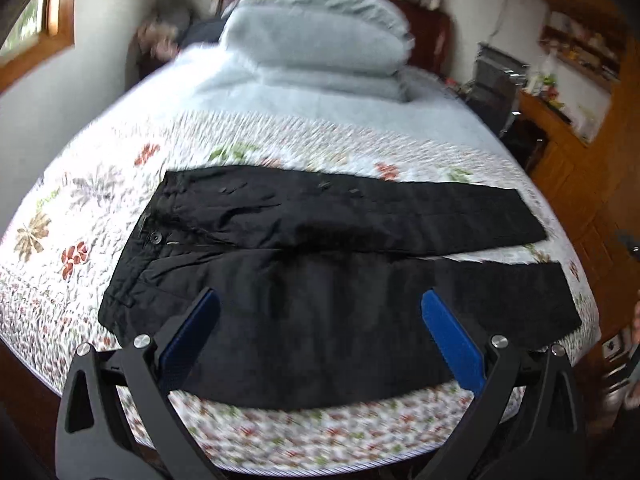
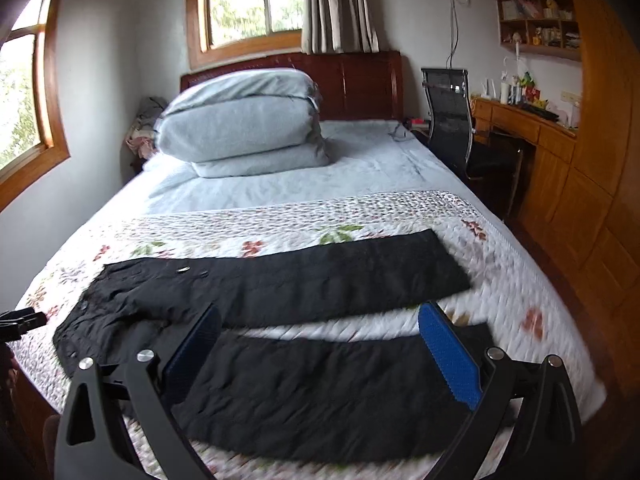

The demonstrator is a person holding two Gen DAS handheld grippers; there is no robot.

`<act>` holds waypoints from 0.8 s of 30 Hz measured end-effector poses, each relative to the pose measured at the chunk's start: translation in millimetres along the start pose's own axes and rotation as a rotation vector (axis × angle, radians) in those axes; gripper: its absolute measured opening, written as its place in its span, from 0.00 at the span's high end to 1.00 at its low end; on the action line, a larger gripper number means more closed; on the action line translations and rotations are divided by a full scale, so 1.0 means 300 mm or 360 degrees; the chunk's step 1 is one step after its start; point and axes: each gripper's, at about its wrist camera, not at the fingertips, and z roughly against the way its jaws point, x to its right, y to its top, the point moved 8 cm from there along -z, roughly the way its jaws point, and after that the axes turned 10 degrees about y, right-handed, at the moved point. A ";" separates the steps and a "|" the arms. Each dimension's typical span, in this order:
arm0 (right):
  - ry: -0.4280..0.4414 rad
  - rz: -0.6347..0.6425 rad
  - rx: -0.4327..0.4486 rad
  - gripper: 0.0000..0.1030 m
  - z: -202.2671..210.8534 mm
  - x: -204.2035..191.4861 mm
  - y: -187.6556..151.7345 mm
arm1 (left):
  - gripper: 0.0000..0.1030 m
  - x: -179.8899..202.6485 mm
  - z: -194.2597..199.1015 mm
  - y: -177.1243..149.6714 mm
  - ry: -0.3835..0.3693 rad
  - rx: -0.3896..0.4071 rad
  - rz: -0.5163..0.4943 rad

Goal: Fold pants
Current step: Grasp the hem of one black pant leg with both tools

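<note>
Bed [image 2: 360, 168] carries floral quilt [image 2: 400, 216], black pants [image 2: 320, 280], folded duvet [image 2: 240, 128]

There are no words, numbers, labels or signs to read in either view. The black cloth pants [image 1: 320, 248] lying flat on the flowery quilted bed cover [image 1: 80, 216] show no tag or brand that can be made out. The small things on the wooden wall shelf [image 2: 538, 20] and the wooden desk [image 2: 520, 116] are too little and too blurry to read.
</note>
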 end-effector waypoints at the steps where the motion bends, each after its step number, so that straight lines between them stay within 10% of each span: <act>1: -0.0008 -0.0022 -0.0081 0.03 -0.068 0.075 0.052 | 0.02 -0.062 -0.079 0.056 -0.0024 -0.0091 0.0050; 13: 0.0010 -0.0496 -0.0933 0.03 -0.958 0.768 0.156 | 0.03 -0.648 -0.832 0.315 -0.0076 -0.0961 0.0915; 24: -0.0142 -0.0298 -0.1089 0.03 -1.282 0.948 0.139 | 0.03 -0.746 -1.120 0.359 0.0149 -0.1136 0.0644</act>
